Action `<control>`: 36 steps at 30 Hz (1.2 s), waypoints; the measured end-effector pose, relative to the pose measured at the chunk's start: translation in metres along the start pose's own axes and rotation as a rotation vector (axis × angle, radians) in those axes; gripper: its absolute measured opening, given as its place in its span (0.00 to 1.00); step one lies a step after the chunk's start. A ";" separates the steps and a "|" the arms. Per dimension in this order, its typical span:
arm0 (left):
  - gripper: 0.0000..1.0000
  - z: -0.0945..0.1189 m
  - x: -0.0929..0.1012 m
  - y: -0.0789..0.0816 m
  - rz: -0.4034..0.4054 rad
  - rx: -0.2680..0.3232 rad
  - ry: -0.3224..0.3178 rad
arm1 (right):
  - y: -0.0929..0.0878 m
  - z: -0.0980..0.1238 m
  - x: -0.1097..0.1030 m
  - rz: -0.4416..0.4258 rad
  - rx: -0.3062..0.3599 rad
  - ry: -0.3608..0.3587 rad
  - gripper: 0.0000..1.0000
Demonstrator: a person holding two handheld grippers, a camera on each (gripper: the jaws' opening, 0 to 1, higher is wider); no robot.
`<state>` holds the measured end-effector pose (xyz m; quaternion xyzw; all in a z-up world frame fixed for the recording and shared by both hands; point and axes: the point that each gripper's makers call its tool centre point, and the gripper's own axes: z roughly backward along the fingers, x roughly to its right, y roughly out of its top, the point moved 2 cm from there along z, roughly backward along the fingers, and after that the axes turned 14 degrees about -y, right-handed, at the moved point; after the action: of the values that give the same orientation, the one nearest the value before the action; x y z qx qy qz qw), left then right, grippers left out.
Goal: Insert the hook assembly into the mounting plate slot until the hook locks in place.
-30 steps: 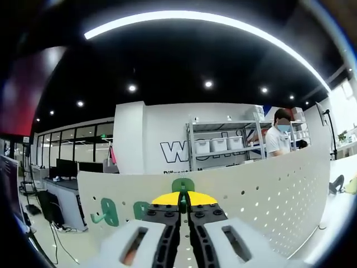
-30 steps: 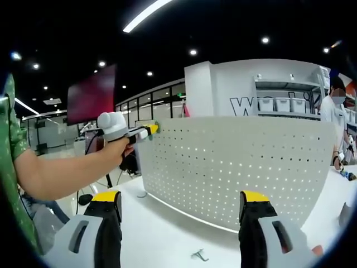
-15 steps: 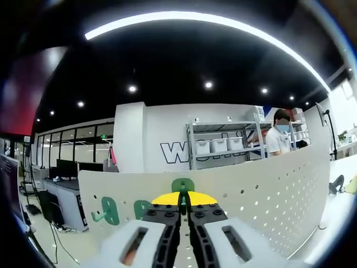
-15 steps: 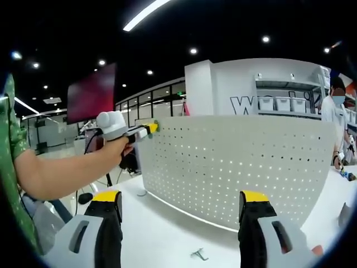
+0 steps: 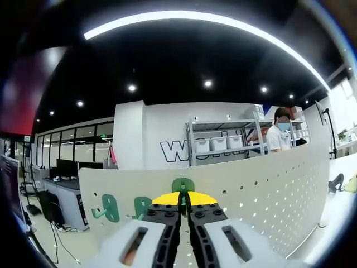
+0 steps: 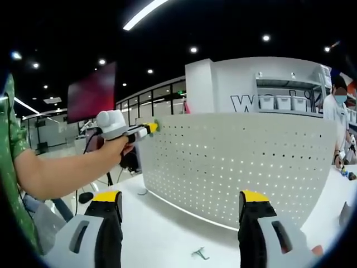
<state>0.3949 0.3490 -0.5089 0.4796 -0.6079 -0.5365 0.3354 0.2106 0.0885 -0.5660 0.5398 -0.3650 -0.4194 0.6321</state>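
Observation:
In the left gripper view my left gripper (image 5: 183, 200) is shut on a green hook (image 5: 182, 185), whose rounded top sticks up above the yellow tips. It is held against the upper part of the white perforated mounting plate (image 5: 268, 190). Two more green hooks (image 5: 110, 206) (image 5: 142, 206) sit on the plate to the left. In the right gripper view the plate (image 6: 234, 162) stands upright on the white table (image 6: 162, 229). A hand holds the left gripper (image 6: 146, 129) at the plate's top left corner. My right gripper (image 6: 181, 196) is open, with nothing between its fingers.
A small metal hook (image 6: 199, 254) lies on the table in front of the plate. A person in a white shirt (image 5: 279, 137) stands behind the plate by shelving with bins (image 5: 220, 144). A bare forearm (image 6: 61, 173) reaches in from the left.
Both views have shifted very slightly. Nothing was taken hold of or let go, and the left gripper stays at the plate's top.

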 end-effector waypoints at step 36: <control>0.03 -0.001 0.002 -0.016 0.004 -0.023 0.003 | -0.001 -0.003 0.001 0.006 -0.008 -0.001 0.87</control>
<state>0.3987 0.3478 -0.5247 0.4752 -0.6021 -0.5421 0.3431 0.2134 0.0886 -0.5679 0.5358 -0.3653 -0.4194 0.6353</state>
